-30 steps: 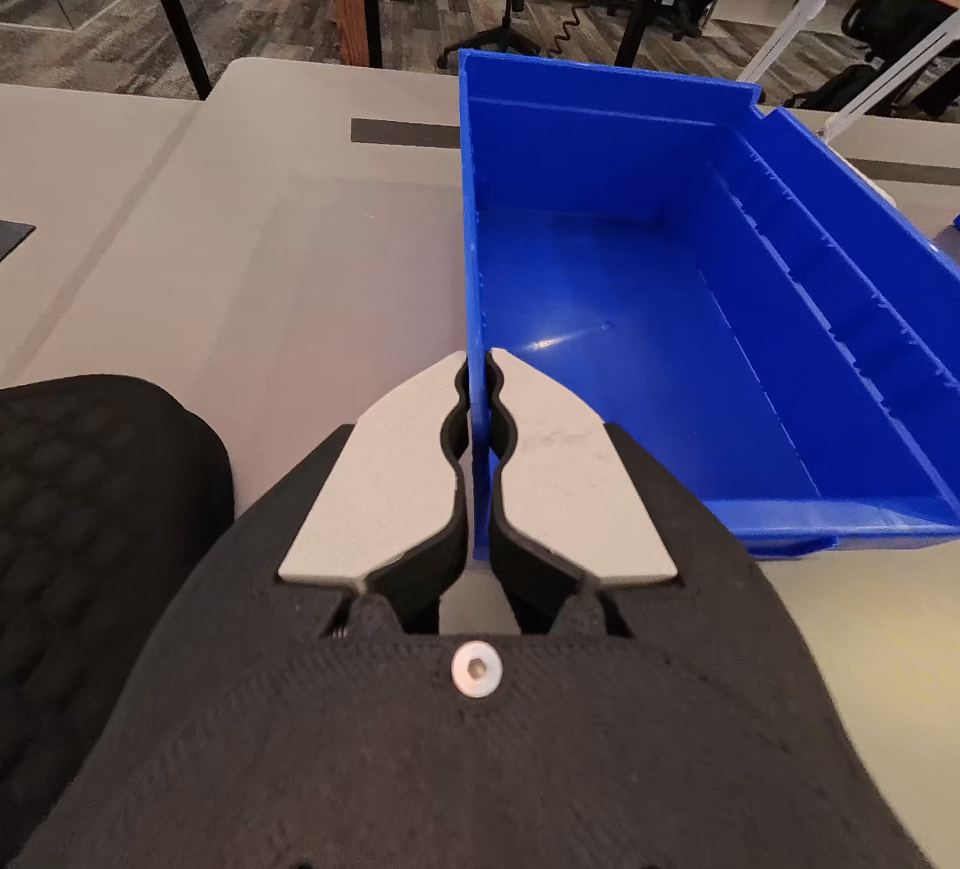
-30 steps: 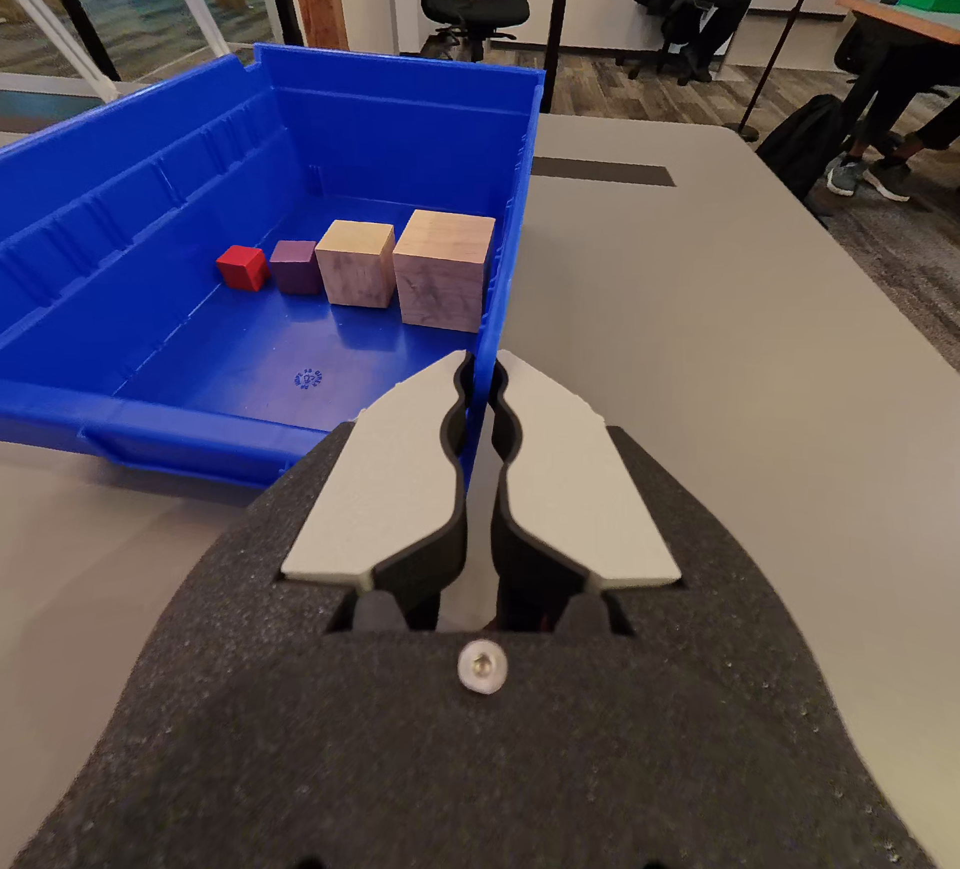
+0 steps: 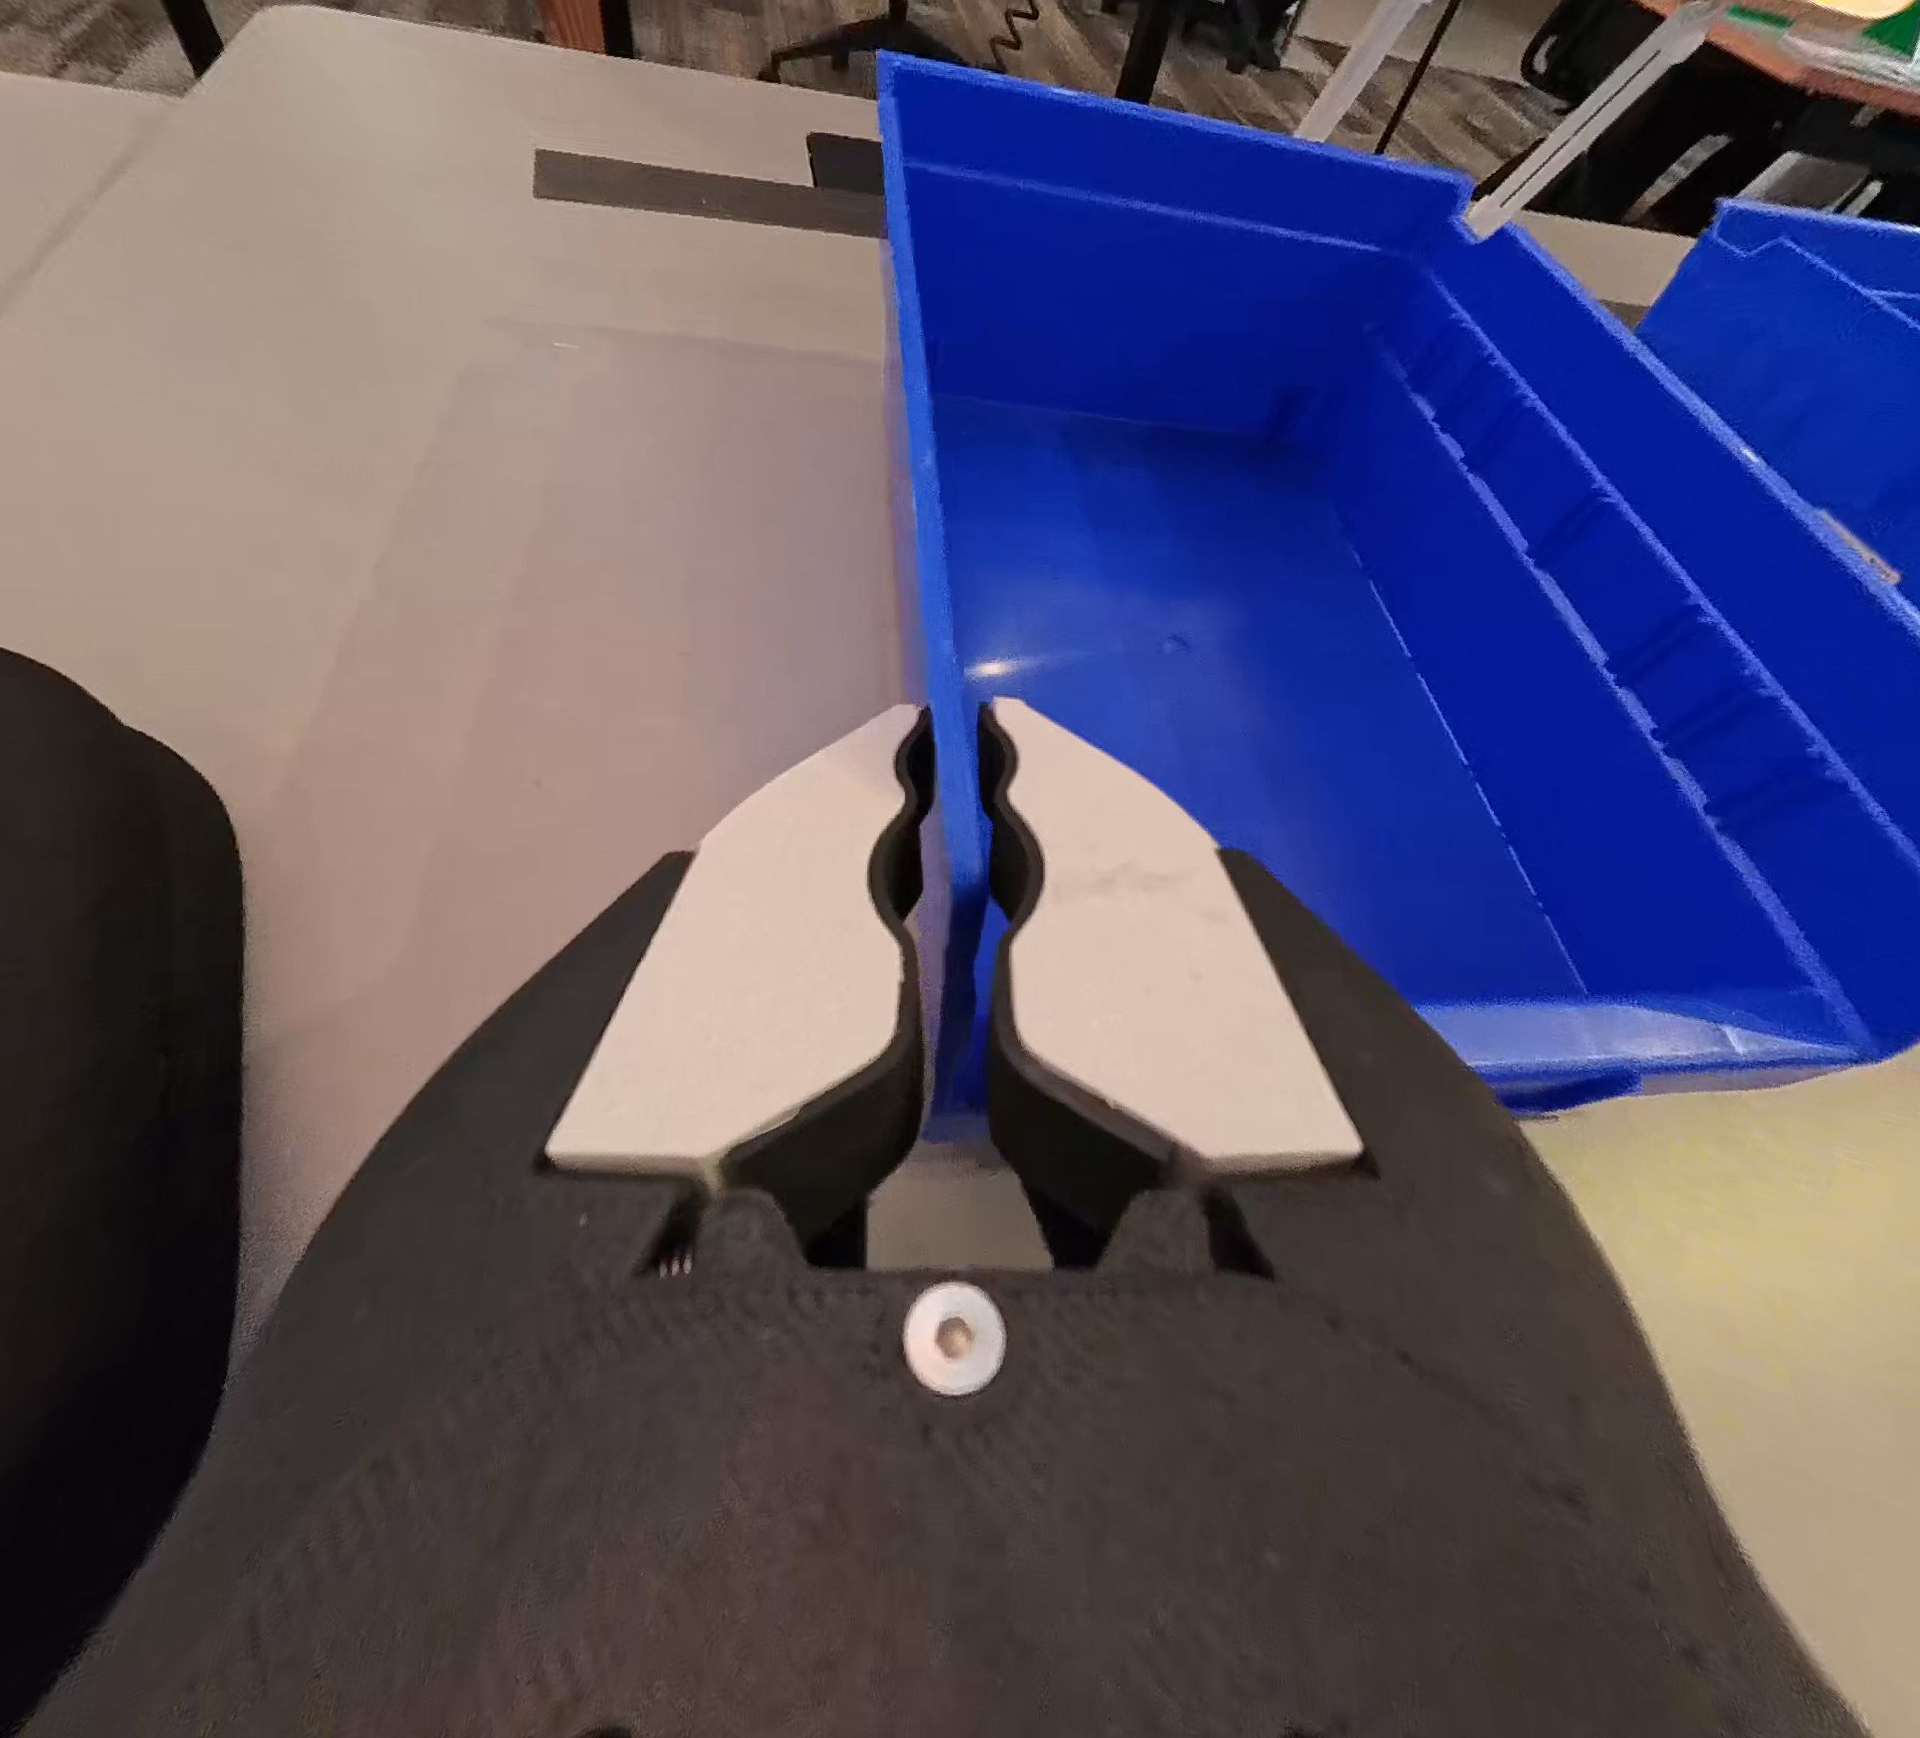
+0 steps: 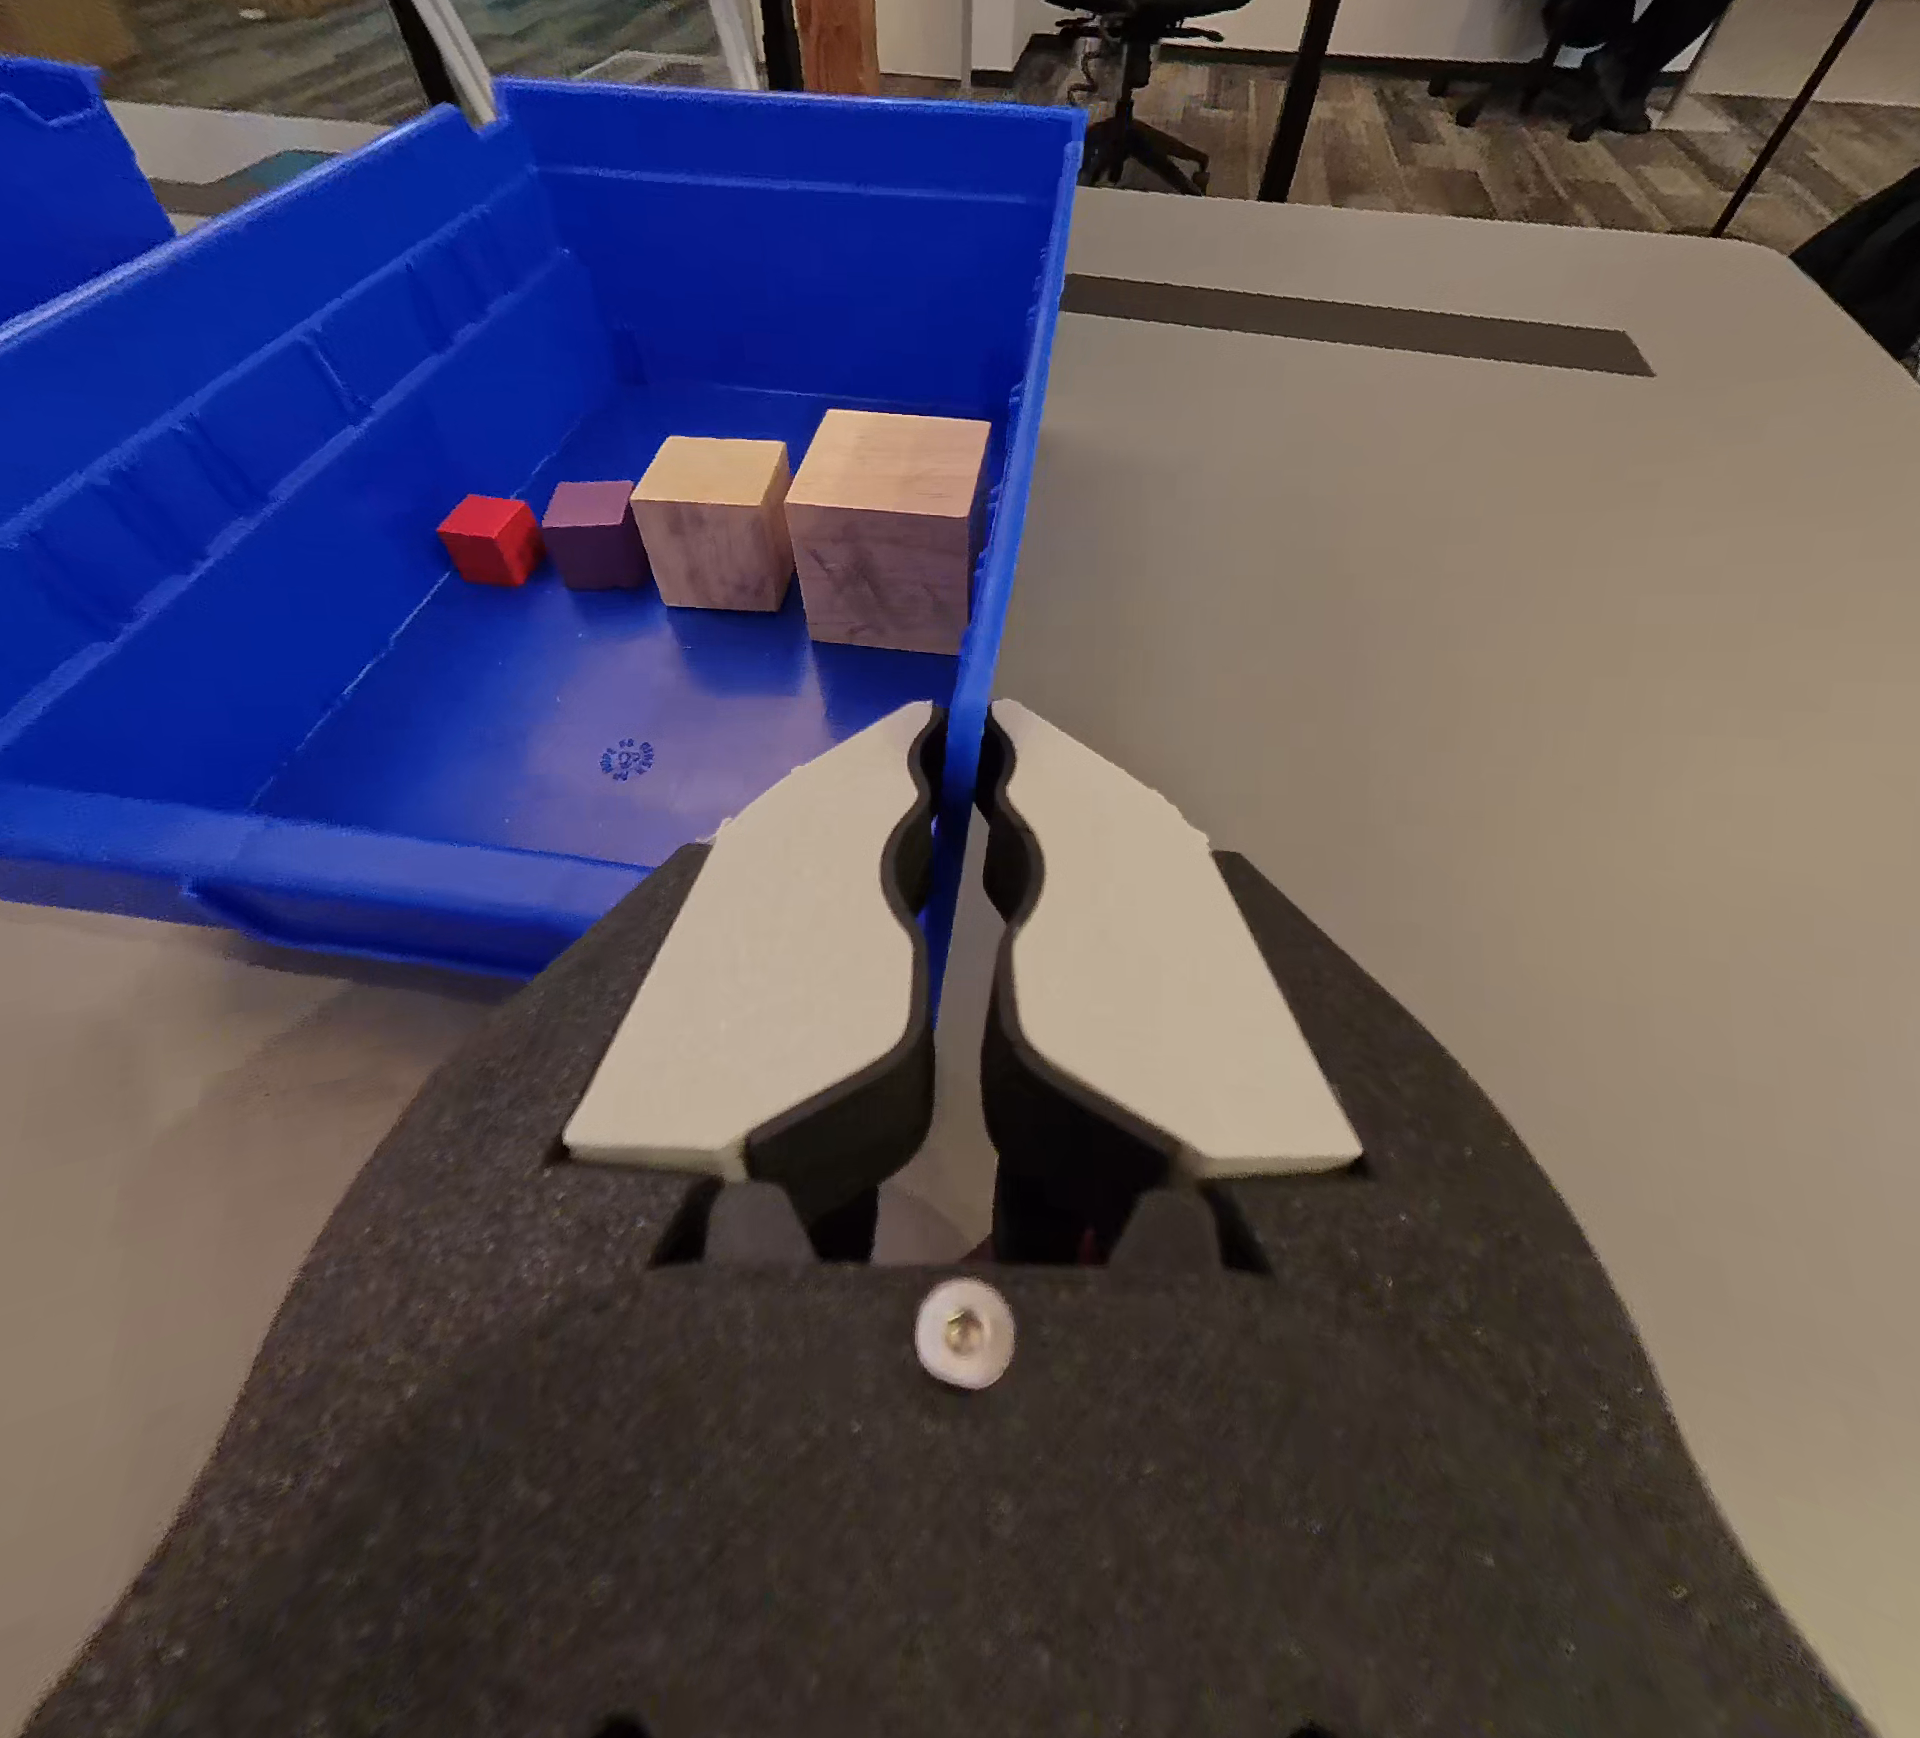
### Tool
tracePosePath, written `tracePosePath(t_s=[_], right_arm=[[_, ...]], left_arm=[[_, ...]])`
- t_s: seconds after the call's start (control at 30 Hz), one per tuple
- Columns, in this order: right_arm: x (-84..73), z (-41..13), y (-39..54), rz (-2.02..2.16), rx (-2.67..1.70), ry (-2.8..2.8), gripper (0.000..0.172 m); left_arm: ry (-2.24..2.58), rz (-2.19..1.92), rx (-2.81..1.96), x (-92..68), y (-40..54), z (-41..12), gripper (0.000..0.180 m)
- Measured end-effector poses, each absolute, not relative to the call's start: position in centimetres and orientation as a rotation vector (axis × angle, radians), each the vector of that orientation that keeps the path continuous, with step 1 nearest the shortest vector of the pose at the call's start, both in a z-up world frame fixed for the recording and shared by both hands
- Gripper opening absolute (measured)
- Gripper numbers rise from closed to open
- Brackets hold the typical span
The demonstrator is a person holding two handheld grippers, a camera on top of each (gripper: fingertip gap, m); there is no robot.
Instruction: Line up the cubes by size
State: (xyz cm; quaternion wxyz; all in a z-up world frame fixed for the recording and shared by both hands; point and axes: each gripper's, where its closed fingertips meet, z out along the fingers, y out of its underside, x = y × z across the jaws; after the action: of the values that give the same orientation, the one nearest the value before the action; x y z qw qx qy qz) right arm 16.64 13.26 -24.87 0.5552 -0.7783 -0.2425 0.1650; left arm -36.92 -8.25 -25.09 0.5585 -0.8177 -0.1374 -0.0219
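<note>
Your left gripper (image 3: 954, 712), at lower centre of its view, straddles the left wall of an empty blue bin (image 3: 1143, 286); the jaws stand slightly apart, with a sliver of gap at the left pad.

In the right wrist view, the cubes sit in a row at centre inside a second bin (image 4: 790, 254): red cube (image 4: 488, 538), purple cube (image 4: 592, 535), small wooden cube (image 4: 712, 525), large wooden cube (image 4: 883, 535). Your right gripper (image 4: 961, 712) is clamped on this bin's right wall.
</note>
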Motion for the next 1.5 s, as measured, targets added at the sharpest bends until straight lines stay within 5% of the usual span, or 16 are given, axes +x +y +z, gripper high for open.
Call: tracePosePath(t_s=[0.97, 1.17, 1.5], right_arm=[[11.0, -25.0, 14.4, 0.481, -1.812, -0.669, 0.003], [11.7, -25.2, 14.5, 0.523, -1.859, -0.652, 0.041], [12.2, -20.8, 12.4, 0.336, -1.700, -0.691, 0.042]], left_arm=[[-0.243, -0.082, -2.044, -33.6, -13.9, -25.3, 0.005], [-0.269, -0.129, -2.034, -33.8, -14.2, -25.2, 0.005], [-0.261, -0.077, -2.080, -31.7, -15.7, -25.3, 0.005]])
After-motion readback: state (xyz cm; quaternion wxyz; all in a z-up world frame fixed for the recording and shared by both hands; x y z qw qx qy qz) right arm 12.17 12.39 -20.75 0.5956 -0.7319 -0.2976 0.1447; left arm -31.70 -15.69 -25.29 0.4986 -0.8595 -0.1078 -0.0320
